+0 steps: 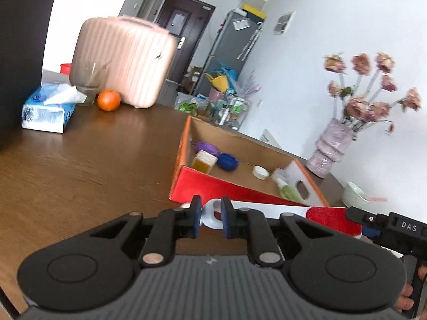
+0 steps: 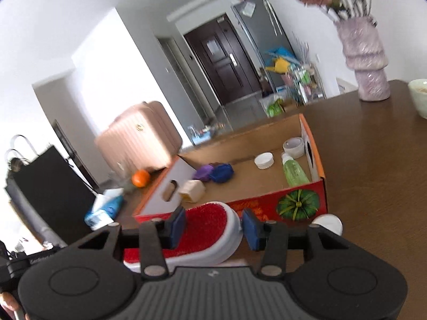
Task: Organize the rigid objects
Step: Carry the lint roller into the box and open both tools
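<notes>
Grippers (image 1: 211,213) (image 2: 213,225) level, jaws clamping brush (image 2: 202,229).

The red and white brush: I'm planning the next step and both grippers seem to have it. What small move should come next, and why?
Probably carry the brush forward over the near red wall of the cardboard box. The left gripper pinches its white handle end, the right gripper brackets its red head, and bare floor shows mid-box between the blue yarn and white cap.

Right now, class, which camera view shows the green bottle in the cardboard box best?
The right wrist view: the green bottle lies in full sight, white cap to base, by the box's right wall. The left wrist view shows it blurred, its lower end cut off by the box's red front wall.
</notes>
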### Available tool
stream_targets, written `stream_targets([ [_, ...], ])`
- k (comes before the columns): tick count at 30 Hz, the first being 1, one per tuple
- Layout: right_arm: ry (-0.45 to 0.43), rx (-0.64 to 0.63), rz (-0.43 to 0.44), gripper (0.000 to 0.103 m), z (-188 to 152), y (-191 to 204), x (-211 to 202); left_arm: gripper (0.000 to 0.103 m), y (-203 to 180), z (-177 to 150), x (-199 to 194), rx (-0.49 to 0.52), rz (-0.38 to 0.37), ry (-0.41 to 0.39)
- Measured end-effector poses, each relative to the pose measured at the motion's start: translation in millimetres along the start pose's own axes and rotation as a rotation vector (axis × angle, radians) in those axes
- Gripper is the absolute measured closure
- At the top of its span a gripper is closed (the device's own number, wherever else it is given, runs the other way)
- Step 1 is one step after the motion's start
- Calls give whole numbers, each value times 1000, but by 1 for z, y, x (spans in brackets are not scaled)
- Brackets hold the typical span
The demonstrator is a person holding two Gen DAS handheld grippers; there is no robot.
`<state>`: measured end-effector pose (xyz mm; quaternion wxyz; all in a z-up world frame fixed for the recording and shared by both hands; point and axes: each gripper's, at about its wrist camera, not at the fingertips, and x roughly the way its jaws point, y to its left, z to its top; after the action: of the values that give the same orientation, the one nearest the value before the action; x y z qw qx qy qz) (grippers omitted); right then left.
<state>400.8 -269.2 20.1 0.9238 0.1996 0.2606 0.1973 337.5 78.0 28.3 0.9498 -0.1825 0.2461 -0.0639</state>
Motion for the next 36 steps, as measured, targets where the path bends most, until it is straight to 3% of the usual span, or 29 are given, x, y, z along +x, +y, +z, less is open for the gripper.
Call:
stream_targets([
  [11, -30, 117, -27, 57, -93, 0, -127, 88, -31, -66, -94, 116, -58, 28],
  [16, -44, 145, -42, 57, -121, -2, -153, 88, -38, -83, -109, 142, -62, 42],
  [20, -76, 144, -42, 57, -129, -2, -163, 88, -46, -79, -109, 164, -59, 29],
  [27, -71, 161, -41, 57, -99, -21, -128, 88, -54, -42, -55, 168, -40, 28],
  [31, -85, 138, -30, 57, -51, -25, -91, 88, -59, 5, -11, 190, -41, -5],
  [36, -85, 41, -22, 58, 12, -21, -31, 88, -53, 52, 58, 166, 16, -17],
])
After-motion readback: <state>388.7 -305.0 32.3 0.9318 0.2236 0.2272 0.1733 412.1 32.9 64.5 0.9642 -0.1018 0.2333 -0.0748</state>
